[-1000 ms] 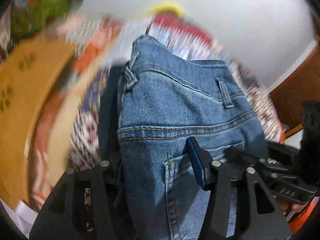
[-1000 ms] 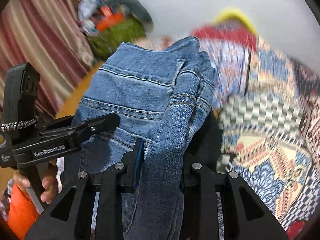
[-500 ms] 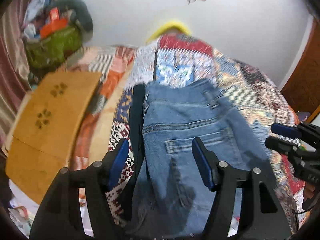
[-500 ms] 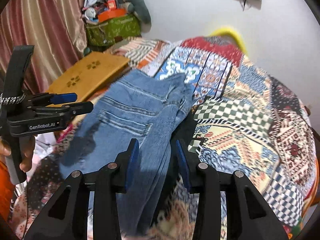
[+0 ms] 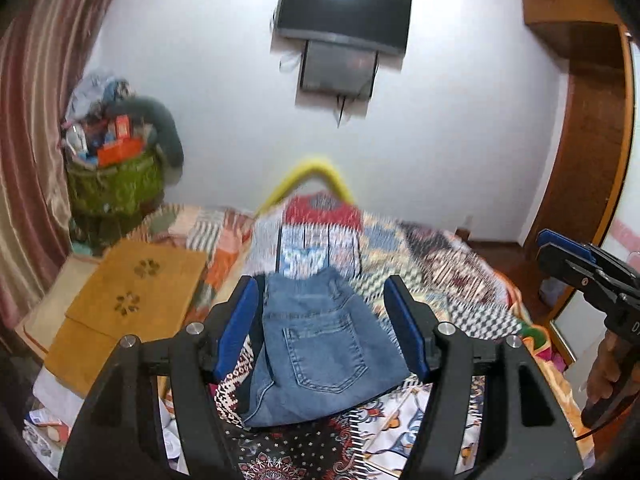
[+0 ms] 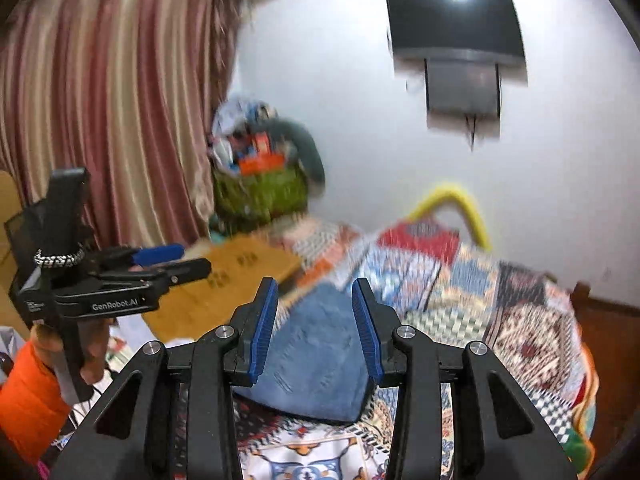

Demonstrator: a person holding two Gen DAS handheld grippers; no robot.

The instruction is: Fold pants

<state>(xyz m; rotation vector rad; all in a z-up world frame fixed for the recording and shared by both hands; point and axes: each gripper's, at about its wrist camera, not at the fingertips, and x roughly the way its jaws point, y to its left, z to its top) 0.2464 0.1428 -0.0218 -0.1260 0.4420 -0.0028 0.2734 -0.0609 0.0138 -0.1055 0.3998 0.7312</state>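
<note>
the patterned bedspread (image 5: 460, 280) covers the bed below a wall-mounted tv (image 5: 344, 12). a wooden board (image 5: 132, 292) lies at its left edge. the folded jeans (image 5: 320, 344) lie flat on the bedspread, back pocket up. the left gripper (image 5: 322, 328) hangs above them, jaws wide apart and empty. the right gripper (image 6: 315, 328) also hangs above, its blue pads parted more narrowly, gripping nothing.

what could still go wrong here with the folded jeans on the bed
1. The folded jeans lie loose on the patterned bedspread, so the fold may spring open.
2. Both the left gripper and the right gripper are open above them; a low sweep might snag the denim.
</note>
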